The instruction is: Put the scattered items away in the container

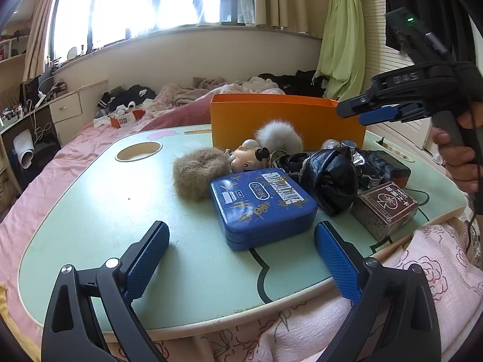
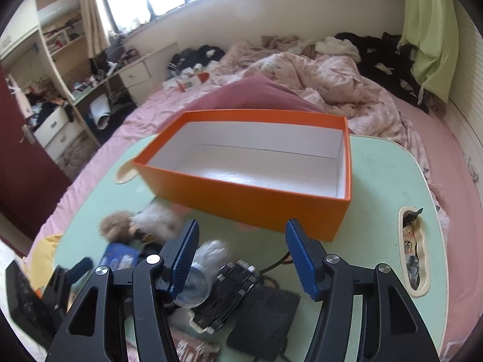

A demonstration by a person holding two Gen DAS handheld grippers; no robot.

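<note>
- Orange box (image 2: 241,187) is our landmark — it stands open and empty at the far side of the green lap table (image 1: 105,199), every item outside it.
- Left gripper (image 1: 241,253) hovers with jaws spread wide, holding nothing; the blue tin (image 1: 259,205) lies just ahead of its tips, on our side of the box.
- Right gripper (image 2: 241,256) is about half open and empty, poised in front of the box's near wall.
- We judge the tin is next: we should straddle its shorter sides squarely — lift level, clear the wall, then release low.
</note>
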